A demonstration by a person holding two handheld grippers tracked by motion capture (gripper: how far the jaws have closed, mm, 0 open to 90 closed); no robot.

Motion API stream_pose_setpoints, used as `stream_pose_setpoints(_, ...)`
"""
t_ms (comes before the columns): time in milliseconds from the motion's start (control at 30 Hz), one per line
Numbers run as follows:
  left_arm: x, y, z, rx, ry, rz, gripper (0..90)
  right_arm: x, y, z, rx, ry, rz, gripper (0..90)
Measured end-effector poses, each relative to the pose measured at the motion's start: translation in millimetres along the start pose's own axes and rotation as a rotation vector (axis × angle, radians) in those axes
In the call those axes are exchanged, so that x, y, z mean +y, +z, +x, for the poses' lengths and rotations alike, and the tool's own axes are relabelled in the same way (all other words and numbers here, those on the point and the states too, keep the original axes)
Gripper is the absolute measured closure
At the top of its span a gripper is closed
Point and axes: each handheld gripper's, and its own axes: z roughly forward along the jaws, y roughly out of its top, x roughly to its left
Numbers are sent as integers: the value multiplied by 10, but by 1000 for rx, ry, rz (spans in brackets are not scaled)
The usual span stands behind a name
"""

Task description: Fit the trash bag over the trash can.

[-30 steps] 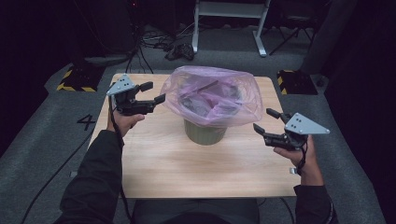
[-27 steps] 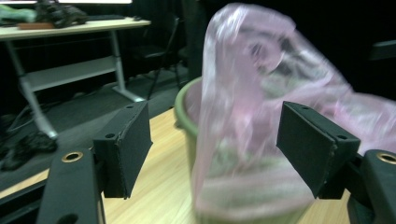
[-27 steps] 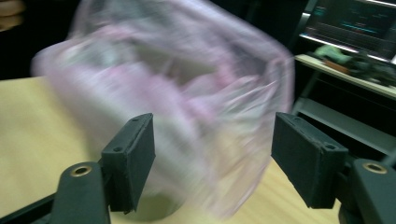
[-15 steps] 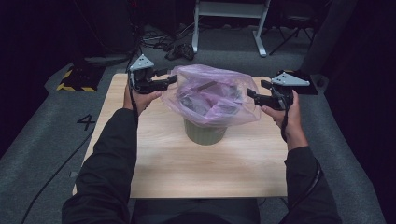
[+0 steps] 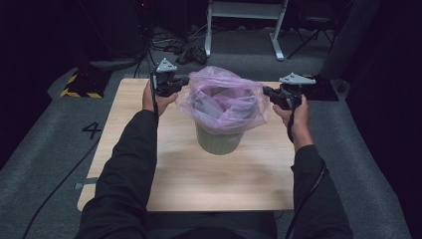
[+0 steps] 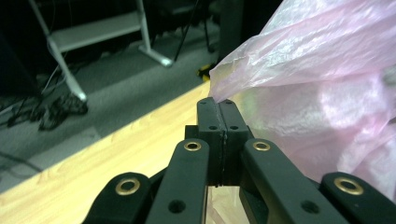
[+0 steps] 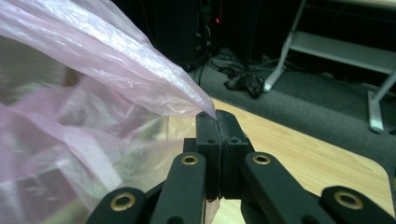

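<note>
A pale green bin (image 5: 218,139) stands in the middle of the wooden table (image 5: 219,179), lined with a thin pink plastic bag (image 5: 223,99) that billows over its rim. My left gripper (image 5: 186,81) has just closed its jaws and is shut on the bag's far left edge; in the left gripper view the film (image 6: 299,70) runs from its pinched pads (image 6: 219,112). My right gripper (image 5: 265,91) has likewise just closed on the bag's right edge, with the film (image 7: 116,70) caught between its pads (image 7: 217,123).
A white metal frame (image 5: 244,15) and a tangle of cables (image 5: 191,52) lie on the grey floor beyond the table. A yellow-black striped block (image 5: 79,84) sits off the table's far left corner. The person's dark-sleeved forearms (image 5: 134,149) reach over the table's near half.
Both grippers moved from the table's sides up to the bag's rim. Their jaws, open a second ago, now pinch the bag's left and right edges.
</note>
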Motion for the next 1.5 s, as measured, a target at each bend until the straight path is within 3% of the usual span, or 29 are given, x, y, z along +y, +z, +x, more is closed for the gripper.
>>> stream_pose_setpoints(100, -82, 110, 30, 2, -37, 25, 898, -33, 104, -13, -3, 17, 20, 899)
stream_pose_setpoints(200, -155, 192, 19, -19, -44, 47, 898, -78, 203, -18, 10, 42, 31, 900)
stream_pose_setpoints(300, -241, 257, 8, -48, -56, 57, 899, -128, 273, 10, 32, 54, 42, 900)
stream_pose_setpoints(400, -335, 272, -15, -107, -67, 61, 899, -187, 305, 56, 73, 51, 49, 900)
stream_pose_setpoints(600, -475, 185, -88, -181, -47, 60, 899, -303, 298, 152, 150, 46, 51, 900)
stream_pose_setpoints(700, -555, 98, -132, -199, -24, 65, 899, -340, 235, 192, 167, 33, 45, 900)
stream_pose_setpoints(767, -612, -2, -138, -218, -28, 43, 899, -344, 176, 206, 168, 24, 40, 900)
stream_pose_setpoints(933, -710, -154, -187, -182, 22, 68, 899, -378, 78, 252, 179, 3, 38, 900)
stream_pose_setpoints(1067, -798, -280, -292, -218, 28, 48, 900, -417, 44, 287, 199, -1, 30, 900)
stream_pose_setpoints(1167, -848, -375, -386, -219, 63, 48, 899, -460, -3, 328, 231, -12, 27, 900)
stream_pose_setpoints(1233, -865, -444, -435, -164, 78, 57, 889, -481, -41, 357, 237, -28, 30, 900)
stream_pose_setpoints(1267, -860, -469, -437, -123, 74, 67, 799, -482, -60, 364, 229, -31, 36, 900)
stream_pose_setpoints(1300, -857, -491, -428, -112, 70, 66, 759, -478, -74, 365, 216, -39, 40, 897)
stream_pose_setpoints(1333, -849, -535, -398, -97, 65, 49, 738, -475, -82, 361, 210, -42, 40, 880)
stream_pose_setpoints(1400, -817, -599, -323, -50, 28, 27, 647, -457, -110, 341, 163, -48, 38, 733)
stream_pose_setpoints(1433, -799, -639, -280, -51, 4, 15, 594, -441, -139, 326, 129, -52, 36, 673)
stream_pose_setpoints(1500, -779, -712, -233, -62, -7, -6, 516, -419, -223, 304, 116, -71, 15, 547)
